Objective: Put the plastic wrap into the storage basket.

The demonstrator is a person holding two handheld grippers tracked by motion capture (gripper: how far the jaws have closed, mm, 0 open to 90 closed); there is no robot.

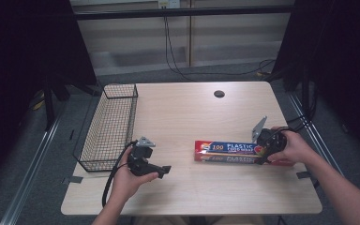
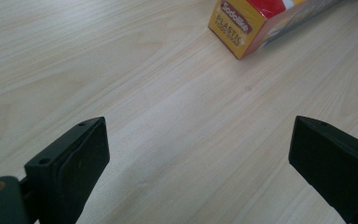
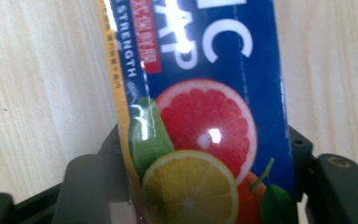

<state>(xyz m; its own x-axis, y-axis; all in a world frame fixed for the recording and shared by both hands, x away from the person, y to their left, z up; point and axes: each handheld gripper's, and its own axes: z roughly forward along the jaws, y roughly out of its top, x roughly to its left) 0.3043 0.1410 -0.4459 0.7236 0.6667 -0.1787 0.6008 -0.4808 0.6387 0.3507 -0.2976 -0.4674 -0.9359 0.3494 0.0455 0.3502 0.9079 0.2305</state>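
A wire basket (image 1: 110,126) sits at the table's (image 1: 192,187) left edge, long side along the rim. There's a dark round hole (image 1: 219,93) near the far edge. Cables (image 1: 178,61) dangle down the wall behind, trailing onto the floor.

Before you: a pale wood surface (image 1: 187,112) on grey floor (image 1: 37,154), dark drapes (image 1: 23,42) either side, cables (image 1: 178,65) trailing down the pale back wall (image 1: 136,37).
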